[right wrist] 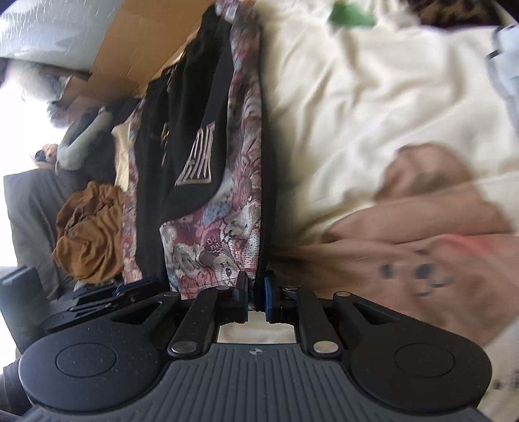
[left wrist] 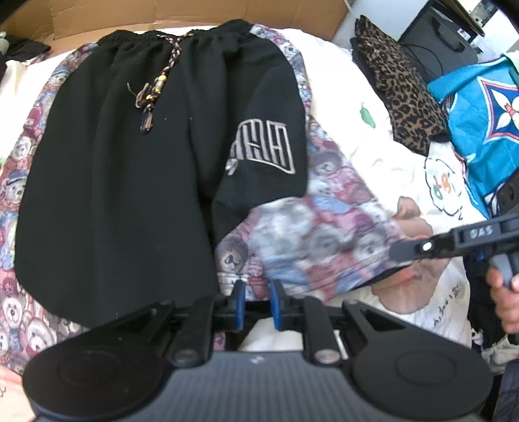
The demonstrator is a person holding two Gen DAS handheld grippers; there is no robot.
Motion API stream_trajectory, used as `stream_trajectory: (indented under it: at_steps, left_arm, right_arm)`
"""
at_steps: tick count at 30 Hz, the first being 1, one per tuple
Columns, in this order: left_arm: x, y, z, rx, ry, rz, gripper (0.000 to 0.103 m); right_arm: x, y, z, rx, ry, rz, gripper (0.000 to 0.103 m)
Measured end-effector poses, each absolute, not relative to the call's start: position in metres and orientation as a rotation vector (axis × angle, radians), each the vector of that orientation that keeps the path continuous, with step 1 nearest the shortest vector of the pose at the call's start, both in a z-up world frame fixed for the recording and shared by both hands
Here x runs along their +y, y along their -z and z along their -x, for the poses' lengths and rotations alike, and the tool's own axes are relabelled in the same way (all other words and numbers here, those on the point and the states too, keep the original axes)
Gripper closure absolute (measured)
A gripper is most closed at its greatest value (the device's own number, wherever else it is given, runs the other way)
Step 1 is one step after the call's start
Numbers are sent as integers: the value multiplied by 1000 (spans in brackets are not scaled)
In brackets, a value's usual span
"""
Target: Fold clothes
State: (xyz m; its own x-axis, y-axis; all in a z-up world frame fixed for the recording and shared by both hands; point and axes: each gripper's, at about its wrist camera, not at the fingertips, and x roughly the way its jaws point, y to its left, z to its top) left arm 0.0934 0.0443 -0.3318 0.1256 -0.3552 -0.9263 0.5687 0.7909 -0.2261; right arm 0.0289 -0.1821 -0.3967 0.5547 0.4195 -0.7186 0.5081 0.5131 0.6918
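Left gripper (left wrist: 256, 300), nearest in the left wrist view: blue pads close together, pinching the near hem of the bear-print cloth (left wrist: 311, 240). Right gripper (right wrist: 256, 292) also squeezed onto an edge of the same cloth, at its far-right corner; it shows in the left view as a black claw coming in from the right, a hand (left wrist: 506, 292) on its handle. Two pinch points on one edge, likely so the flap lifts evenly and can be carried over as a fold.

Behind that, the black shorts (left wrist: 146, 168) lie flat on top of the bear-print cloth, mid-bed, waistband far, one drawstring (left wrist: 159, 84) trailing down the front, one grey logo on the right leg. Probably laid flat for folding; the lifted corner curls beside that leg.

Underneath, one white bedsheet (left wrist: 373, 136). Further right: one leopard-print cloth (left wrist: 399, 87), one blue bag (left wrist: 480, 107). Farthest, cardboard (left wrist: 194, 13) against the wall. The right wrist view adds one brown crumpled garment (right wrist: 90, 233) off to the side.
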Motion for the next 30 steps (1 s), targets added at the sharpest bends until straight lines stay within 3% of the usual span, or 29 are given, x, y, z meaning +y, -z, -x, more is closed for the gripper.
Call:
stream_trajectory:
  at_steps: [26,30]
  left_arm:
    - [78,350,-76,1354,626,-148,82]
    - [83,365,-69,1396,607,-134,68]
  right_arm:
    - [-267,383,10,1209,382,-718,97]
    - [-266,389,13,1214,380,-721,97]
